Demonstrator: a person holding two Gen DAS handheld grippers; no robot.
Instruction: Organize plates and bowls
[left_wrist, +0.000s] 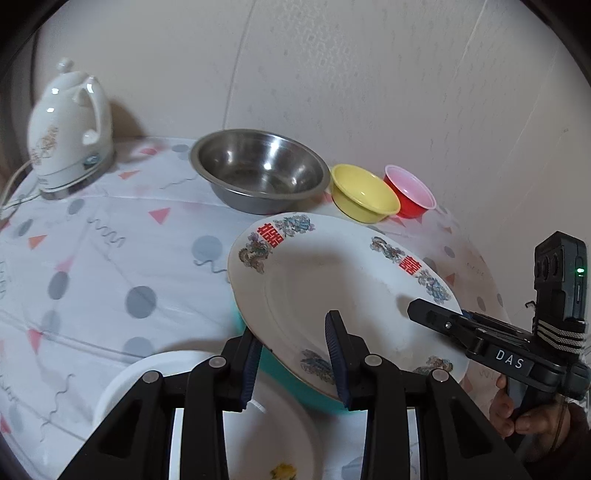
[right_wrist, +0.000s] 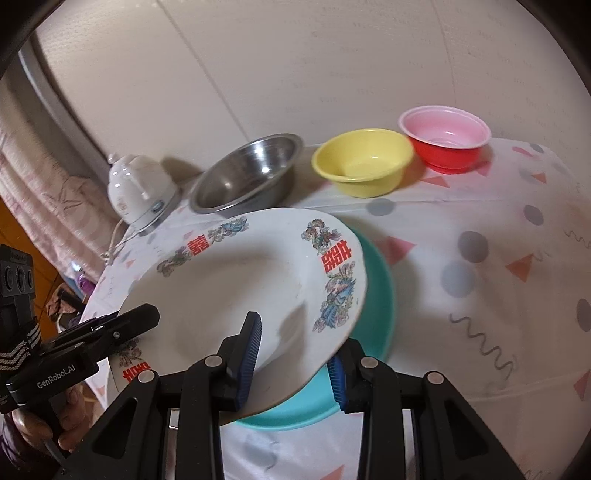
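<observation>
Bare patterned tablecloth (left_wrist: 110, 258) open at frame left, kettle (left_wrist: 68, 129) upper left, steel bowl (left_wrist: 260, 170), yellow bowl (left_wrist: 364, 194), red bowl (left_wrist: 410, 192) lining the wall.

patterned plate (right_wrist: 236, 295) tilted over teal plate (right_wrist: 373, 295), three bowls (right_wrist: 364, 162) behind

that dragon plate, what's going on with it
A person holds tongs in each hand, and both grip the plate by its rim from opposite sides: the left tongs and the right tongs. The plate is tilted, raised over a teal plate. Behind stand a steel bowl, a yellow bowl and a red bowl, side by side, unstacked. A kettle stands far left.
</observation>
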